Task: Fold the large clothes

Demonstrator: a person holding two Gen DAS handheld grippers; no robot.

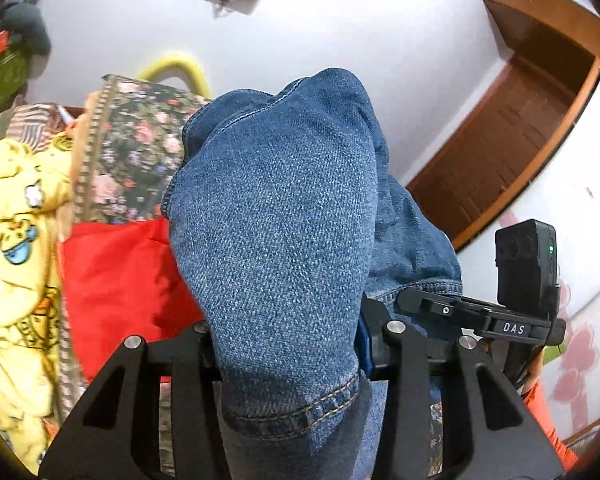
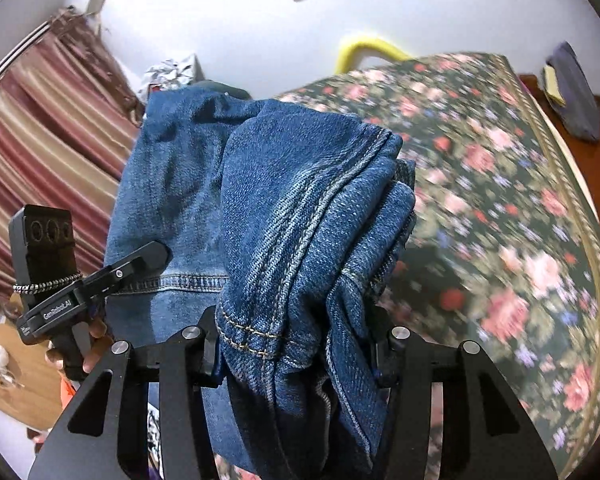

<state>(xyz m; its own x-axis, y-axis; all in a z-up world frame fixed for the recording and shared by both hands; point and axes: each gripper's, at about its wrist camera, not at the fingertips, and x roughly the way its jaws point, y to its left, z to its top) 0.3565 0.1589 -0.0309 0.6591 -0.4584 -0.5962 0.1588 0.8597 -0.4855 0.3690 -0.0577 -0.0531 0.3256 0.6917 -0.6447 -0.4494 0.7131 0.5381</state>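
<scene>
While jeans [image 1: 276,216] bunch between pads | left hand-held gripper [image 1: 288,344] clamped | right hand-held gripper [image 2: 296,344] clamped

Blue denim jeans [image 1: 276,216], bunched and stitched at the hem, hang lifted above the floral bedspread [image 2: 500,200].

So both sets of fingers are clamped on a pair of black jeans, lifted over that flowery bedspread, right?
Not quite: the jeans are blue denim, not black, as the right wrist view shows plainly. The rest holds: the left gripper and the right gripper each have their fingers closed on the denim, and the floral bedspread lies beyond them.
</scene>
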